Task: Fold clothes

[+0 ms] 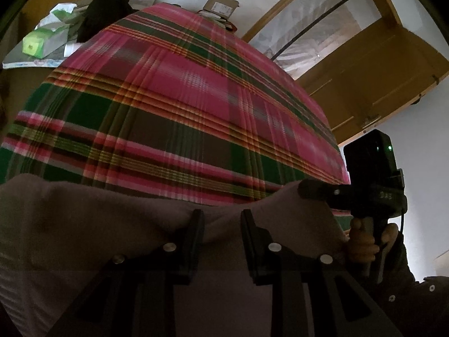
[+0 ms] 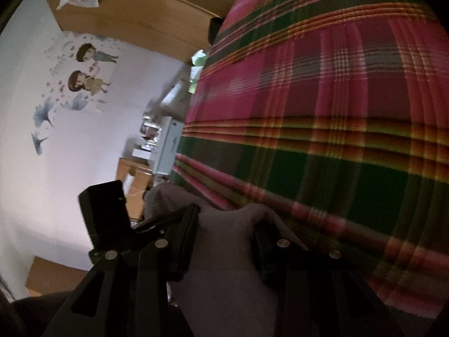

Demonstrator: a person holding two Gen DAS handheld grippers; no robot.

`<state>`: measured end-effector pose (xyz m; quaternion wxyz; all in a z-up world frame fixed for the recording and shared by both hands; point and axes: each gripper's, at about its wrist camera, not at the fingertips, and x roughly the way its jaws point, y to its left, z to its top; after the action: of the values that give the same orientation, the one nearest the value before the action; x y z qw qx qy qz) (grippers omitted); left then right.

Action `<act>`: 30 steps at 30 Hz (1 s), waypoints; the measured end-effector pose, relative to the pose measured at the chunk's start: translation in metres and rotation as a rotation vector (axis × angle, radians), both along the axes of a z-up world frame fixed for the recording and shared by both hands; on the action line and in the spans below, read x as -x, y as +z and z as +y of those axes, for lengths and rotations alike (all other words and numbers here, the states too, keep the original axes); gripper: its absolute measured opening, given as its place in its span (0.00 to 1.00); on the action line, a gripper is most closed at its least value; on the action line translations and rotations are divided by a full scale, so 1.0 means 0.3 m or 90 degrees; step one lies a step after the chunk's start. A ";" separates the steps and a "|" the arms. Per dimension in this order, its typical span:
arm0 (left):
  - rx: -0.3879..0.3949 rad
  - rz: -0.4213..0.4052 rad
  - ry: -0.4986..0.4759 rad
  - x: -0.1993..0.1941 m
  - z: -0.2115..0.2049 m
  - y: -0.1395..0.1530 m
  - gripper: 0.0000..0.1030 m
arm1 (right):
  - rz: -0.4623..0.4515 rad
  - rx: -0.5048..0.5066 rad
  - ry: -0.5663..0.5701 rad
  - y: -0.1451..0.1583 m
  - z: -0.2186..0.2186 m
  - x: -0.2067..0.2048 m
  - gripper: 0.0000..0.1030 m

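Two hand-held grippers are pinching the same grey garment [image 1: 118, 224] along its near edge, and the coming fold is turning on how that edge lies between them. The left hand-held gripper [image 1: 221, 224] is gripping a raised ridge of the cloth between its fingers; the right hand-held gripper [image 2: 224, 224] is doing the same, with a hump of grey fabric bulging up between its fingers — its jaws are clenched on the cloth rather than standing free.

In the left wrist view the right one is showing at the far right, held in a hand [image 1: 362, 244], its tip resting at the garment's edge. So the held edge is running across, from one gripper to the other, and the two are sitting just beside each other along it.

The garment is lying at the near side of the plaid sheet [image 1: 182, 98], which is covering the bed (or a padded surface of that kind; I cannot tell which). The rest of the sheet is stretching away ahead of both grippers — the open room for carrying the edge forward lies there. Neither hand is looking clearly nearer to the far side.
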<state>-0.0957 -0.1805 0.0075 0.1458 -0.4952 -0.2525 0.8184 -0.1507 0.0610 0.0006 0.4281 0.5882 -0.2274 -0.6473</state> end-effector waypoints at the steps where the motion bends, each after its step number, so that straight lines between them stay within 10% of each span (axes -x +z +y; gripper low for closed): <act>1: 0.005 0.001 -0.002 0.005 0.005 0.004 0.27 | 0.000 -0.012 0.004 -0.009 -0.004 0.003 0.37; 16: 0.063 0.029 0.017 0.003 0.045 0.062 0.27 | 0.096 -0.148 0.061 0.034 0.000 -0.005 0.35; 30: 0.065 0.029 -0.104 0.100 0.224 0.058 0.27 | 0.249 -0.224 -0.100 0.186 0.358 -0.165 0.35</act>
<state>-0.1257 -0.1134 0.0249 0.1925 -0.5021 -0.1653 0.8267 -0.1012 0.1683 0.0564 0.3034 0.4980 -0.0691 -0.8094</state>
